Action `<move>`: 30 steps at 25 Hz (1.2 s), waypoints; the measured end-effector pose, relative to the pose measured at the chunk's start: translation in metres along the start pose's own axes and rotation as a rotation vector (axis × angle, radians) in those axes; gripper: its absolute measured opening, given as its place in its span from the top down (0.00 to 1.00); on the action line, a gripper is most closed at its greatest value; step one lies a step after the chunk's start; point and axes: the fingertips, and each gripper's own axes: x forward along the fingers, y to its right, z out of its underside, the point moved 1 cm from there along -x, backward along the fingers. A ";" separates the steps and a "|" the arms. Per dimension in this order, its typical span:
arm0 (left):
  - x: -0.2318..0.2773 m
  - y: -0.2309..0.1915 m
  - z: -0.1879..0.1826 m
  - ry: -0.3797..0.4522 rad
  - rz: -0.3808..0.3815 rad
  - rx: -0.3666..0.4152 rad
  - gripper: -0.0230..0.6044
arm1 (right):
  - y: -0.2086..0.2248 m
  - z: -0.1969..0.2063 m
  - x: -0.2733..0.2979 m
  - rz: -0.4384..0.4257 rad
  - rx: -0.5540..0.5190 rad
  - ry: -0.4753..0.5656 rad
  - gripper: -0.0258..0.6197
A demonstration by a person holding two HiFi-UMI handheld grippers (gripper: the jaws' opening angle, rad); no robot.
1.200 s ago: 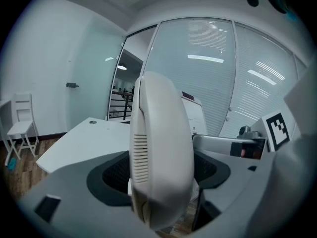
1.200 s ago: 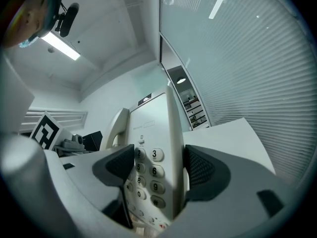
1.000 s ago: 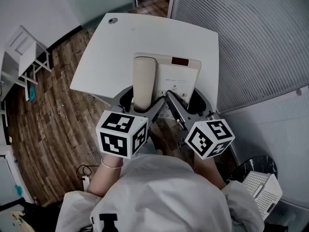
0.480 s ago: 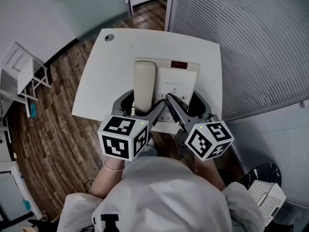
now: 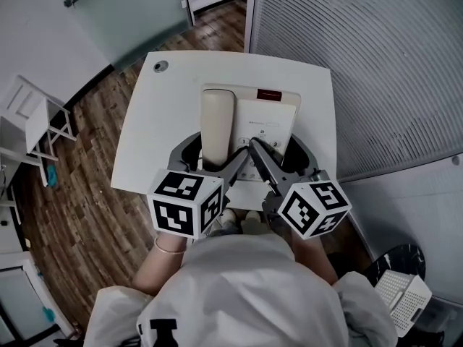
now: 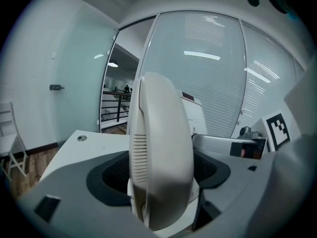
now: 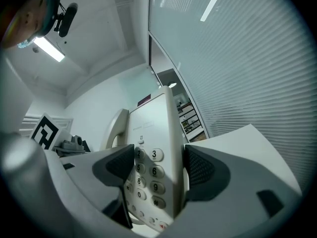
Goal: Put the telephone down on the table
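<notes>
Both claws are loaded. At 6 o'clock in the head view, the marker cubes sit over the person's white top [image 5: 239, 288]. The left claw [image 6: 161, 182] pinches the handset [image 6: 161, 148] across its width, with a dark pad on each flank. The handset lies lengthwise in its cradle on the left half of the telephone [image 5: 268, 118]. The right claw [image 7: 158, 175] is clamped on the keypad [image 7: 147, 175] half of the body, one pad beside the key columns and the other on the outer edge; keys 3, 6, 9 and # are readable. The telephone sits over the middle of the white bench [image 5: 170, 114], its near end at the bench's 6 o'clock edge. Whether its base touches the surface cannot be told. A red display window [image 5: 269, 94] is at the telephone's 12 o'clock end. A round grommet [image 5: 160, 66] is in the bench's 11 o'clock corner. A white basket [image 5: 401, 288] stands at 4 o'clock and a white chair [image 5: 32, 118] at 9 o'clock on the wood floor [image 5: 79, 194]. A blind-covered glass wall [image 5: 376, 56] runs from 1 to 3 o'clock.
</notes>
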 end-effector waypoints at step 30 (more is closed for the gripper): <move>0.036 -0.001 0.016 -0.027 -0.052 -0.112 0.39 | 0.036 0.010 0.019 -0.041 -0.004 -0.116 0.47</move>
